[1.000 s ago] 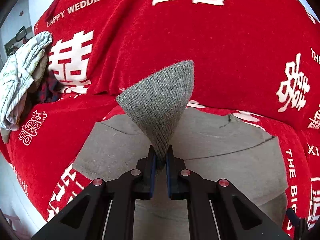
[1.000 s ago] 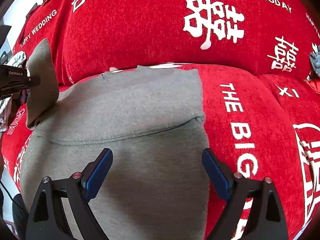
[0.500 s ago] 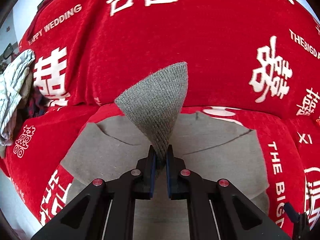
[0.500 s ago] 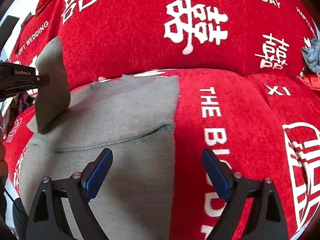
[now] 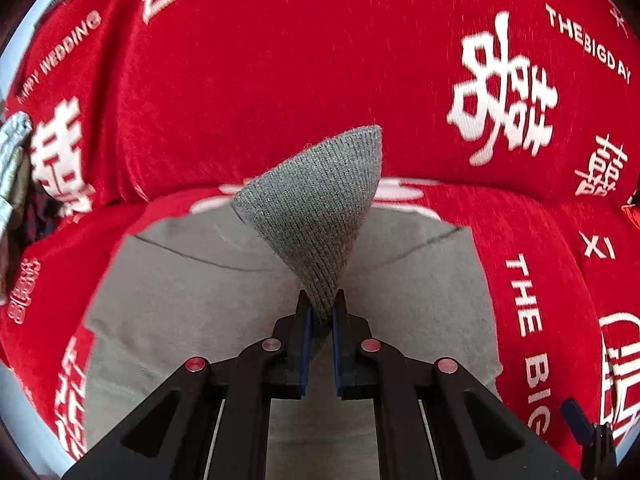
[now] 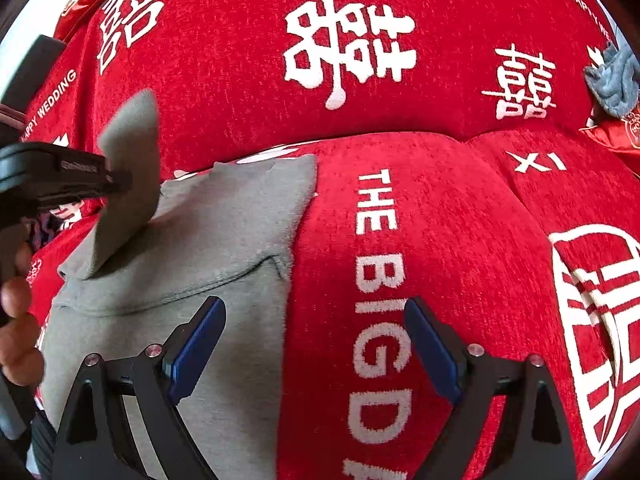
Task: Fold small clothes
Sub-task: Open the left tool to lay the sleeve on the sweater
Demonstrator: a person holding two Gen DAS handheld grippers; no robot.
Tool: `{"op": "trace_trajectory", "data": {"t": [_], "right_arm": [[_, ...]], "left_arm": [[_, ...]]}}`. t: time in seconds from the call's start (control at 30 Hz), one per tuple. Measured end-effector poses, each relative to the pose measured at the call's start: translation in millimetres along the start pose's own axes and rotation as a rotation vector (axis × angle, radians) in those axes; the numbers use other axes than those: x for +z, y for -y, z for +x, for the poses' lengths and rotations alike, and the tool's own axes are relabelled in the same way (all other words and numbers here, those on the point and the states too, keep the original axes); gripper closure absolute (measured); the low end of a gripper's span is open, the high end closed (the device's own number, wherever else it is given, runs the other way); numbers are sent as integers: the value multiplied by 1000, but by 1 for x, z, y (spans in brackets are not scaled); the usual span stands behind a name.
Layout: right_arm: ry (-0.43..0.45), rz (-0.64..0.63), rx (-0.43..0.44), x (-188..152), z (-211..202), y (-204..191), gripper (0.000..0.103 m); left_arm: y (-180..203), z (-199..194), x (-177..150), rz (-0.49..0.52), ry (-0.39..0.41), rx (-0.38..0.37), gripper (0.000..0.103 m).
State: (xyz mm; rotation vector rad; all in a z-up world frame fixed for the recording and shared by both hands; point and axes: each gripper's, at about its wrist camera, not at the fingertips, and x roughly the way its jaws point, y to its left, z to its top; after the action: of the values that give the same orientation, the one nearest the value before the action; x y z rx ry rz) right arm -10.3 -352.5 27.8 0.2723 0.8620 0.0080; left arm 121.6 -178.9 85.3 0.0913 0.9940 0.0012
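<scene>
A grey sweatshirt-like garment point(image 5: 192, 292) lies flat on a red sofa cover. My left gripper point(image 5: 320, 312) is shut on its grey ribbed cuff point(image 5: 316, 204), which stands up above the garment. In the right wrist view the garment point(image 6: 224, 240) lies at the left, with the left gripper point(image 6: 116, 180) holding the lifted cuff point(image 6: 128, 176) at its far left side. My right gripper point(image 6: 316, 340) is open and empty, above the garment's right edge and the red cover.
The red sofa cover point(image 5: 280, 72) with white lettering fills both views, seat and backrest. A pale patterned cloth point(image 5: 12, 160) lies at the far left. A blue-grey cloth point(image 6: 614, 80) sits at the far right of the backrest.
My left gripper has carried the cuff to the right over the garment. My right gripper has shifted right, from over the garment toward its right edge.
</scene>
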Motion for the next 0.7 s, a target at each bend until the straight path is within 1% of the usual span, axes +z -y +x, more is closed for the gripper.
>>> {"op": "trace_trajectory", "data": {"t": [0.07,0.3,0.4,0.43,0.47,0.53,0.6,0.7], "right_arm": [[-2,6,1,-1,1,4,11],[-16,47,6,-5,6,18,11],[-19,53,10,-7,6,20,11],[-20,53,11,-7,7,20,11],[-20,52,11,-8,7,20,11],[-20,51,12,-7,7,19,11],[-20,52,12,-6,5,19,11],[-17,52,12,-2,2,17,11]], "left_arm": [[4,11,-4,3,-26,-8,93],[11,37,-17,16,-85,-90,93],[8,48,-22,-5,-129,-149,92],[5,51,-23,-14,-132,-161,80],[3,53,-24,-25,-134,-199,58],[0,53,-24,-44,-129,-259,33],[1,49,-26,-46,-111,-248,31],[2,46,-29,-28,-108,-262,31]]}}
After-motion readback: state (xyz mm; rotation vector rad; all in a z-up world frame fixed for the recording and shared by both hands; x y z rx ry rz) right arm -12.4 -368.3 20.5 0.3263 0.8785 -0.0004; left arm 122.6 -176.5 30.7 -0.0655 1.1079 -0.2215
